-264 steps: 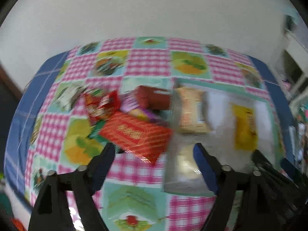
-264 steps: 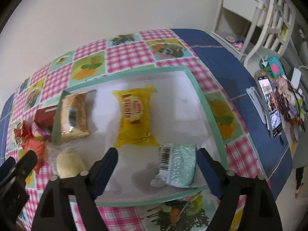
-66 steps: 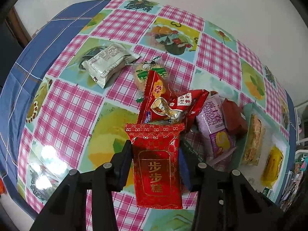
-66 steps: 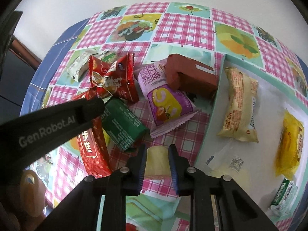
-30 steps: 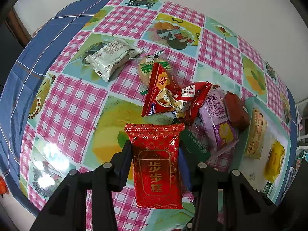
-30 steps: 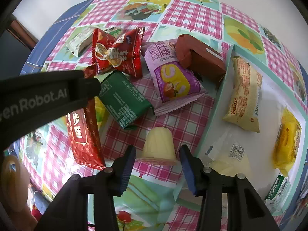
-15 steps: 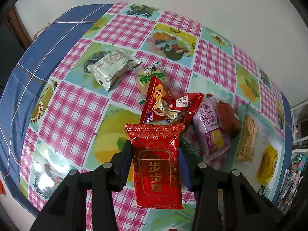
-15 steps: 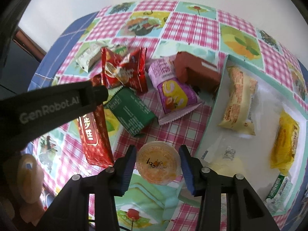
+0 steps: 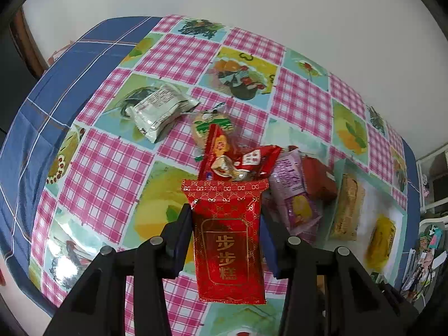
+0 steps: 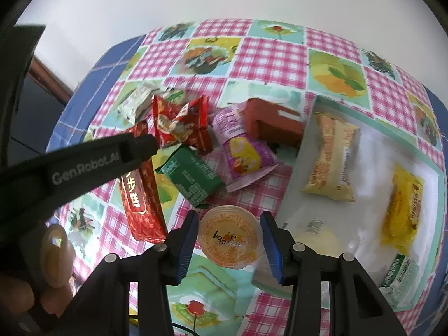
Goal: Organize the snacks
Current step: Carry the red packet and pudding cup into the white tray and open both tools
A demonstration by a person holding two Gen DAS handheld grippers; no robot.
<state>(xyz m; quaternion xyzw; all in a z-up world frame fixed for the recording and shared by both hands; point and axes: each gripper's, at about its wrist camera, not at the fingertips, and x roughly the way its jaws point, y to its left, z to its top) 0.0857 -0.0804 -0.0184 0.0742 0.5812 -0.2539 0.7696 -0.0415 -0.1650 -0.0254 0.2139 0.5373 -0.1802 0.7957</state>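
Note:
My left gripper (image 9: 225,229) is shut on a red snack packet with gold characters (image 9: 228,238) and holds it above the table; the packet also shows in the right wrist view (image 10: 141,193). My right gripper (image 10: 229,240) is shut on a small jelly cup with an orange lid (image 10: 229,236), lifted off the cloth. A pile of snacks lies beyond: a red crinkled bag (image 10: 182,123), a green packet (image 10: 191,179), a purple packet (image 10: 243,154) and a brown box (image 10: 271,123). A white tray (image 10: 366,145) on the right holds several packets.
A white packet (image 9: 159,109) and a round cookie pack (image 9: 211,126) lie at the far left of the pile. The checked tablecloth (image 9: 112,168) has blue borders. Shelves with clutter (image 9: 428,249) stand past the table's right edge. The left gripper's arm (image 10: 84,165) crosses the right wrist view.
Both grippers have risen and pulled back from the table, each with its snack. The jelly cup, standing on the cloth a second ago, now hangs in my right gripper with its lid facing the camera.

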